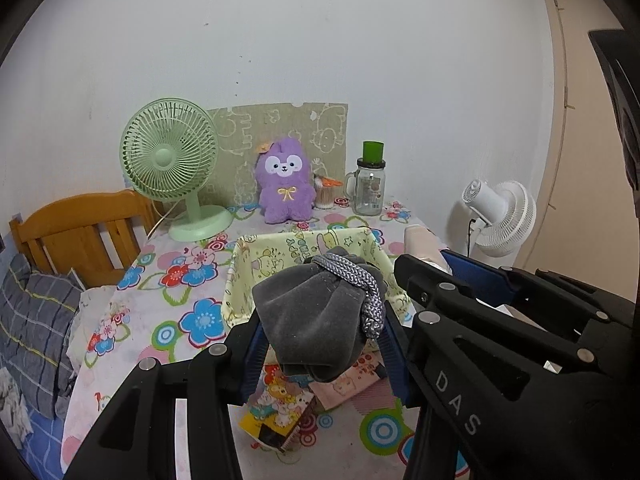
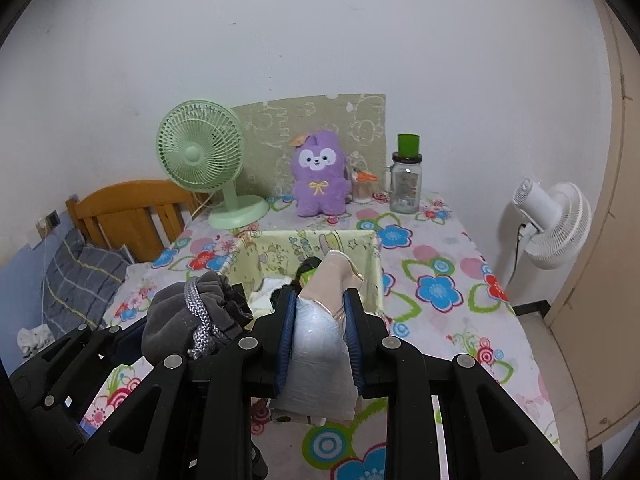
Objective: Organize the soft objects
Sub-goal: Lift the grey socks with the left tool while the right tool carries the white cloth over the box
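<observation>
Grey pouch [image 1: 316, 316] pinched in left hand-held gripper [image 1: 320, 344]; right hand-held gripper [image 2: 320, 336] clamping perhaps-plastic packet [image 2: 320, 340].

fan [image 1: 170, 164] left of plush [image 1: 285, 182], basket [image 1: 240, 276] before

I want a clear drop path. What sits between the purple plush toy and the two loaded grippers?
The yellow fabric basket sits between them on the floral tablecloth, in both wrist views. The purple plush toy is behind it; left gripper and right gripper are in front.
</observation>
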Demonstrator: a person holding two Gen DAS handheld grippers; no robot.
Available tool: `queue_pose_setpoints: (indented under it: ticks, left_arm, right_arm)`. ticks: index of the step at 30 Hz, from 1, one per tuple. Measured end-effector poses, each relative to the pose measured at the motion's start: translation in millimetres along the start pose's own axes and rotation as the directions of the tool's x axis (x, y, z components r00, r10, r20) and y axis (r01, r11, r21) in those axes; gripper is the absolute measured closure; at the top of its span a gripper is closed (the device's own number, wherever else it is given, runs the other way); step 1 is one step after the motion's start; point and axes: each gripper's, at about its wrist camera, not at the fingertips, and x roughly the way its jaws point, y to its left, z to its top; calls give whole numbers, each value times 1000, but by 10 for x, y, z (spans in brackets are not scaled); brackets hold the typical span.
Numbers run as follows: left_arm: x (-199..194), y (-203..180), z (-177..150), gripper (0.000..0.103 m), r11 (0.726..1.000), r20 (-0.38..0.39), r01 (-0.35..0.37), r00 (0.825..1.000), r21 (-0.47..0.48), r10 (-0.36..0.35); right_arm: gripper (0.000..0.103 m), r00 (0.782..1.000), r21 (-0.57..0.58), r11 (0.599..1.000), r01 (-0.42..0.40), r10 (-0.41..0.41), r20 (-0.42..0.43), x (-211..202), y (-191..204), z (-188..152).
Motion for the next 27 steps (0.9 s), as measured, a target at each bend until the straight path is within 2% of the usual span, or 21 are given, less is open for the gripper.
queue_pose_setpoints:
  ticks: [19, 27]
  left_arm:
    - [402, 54, 286, 51, 1000, 1, 0, 1000, 9, 0]
    - [693, 132, 430, 51, 1000, -10, 3, 1000, 1, -3]
  right_arm:
    - [76, 1000, -10, 1000, -2, 2, 9, 421, -63, 316]
    - [76, 1000, -17, 1000, 1, -1, 2, 691, -87, 451]
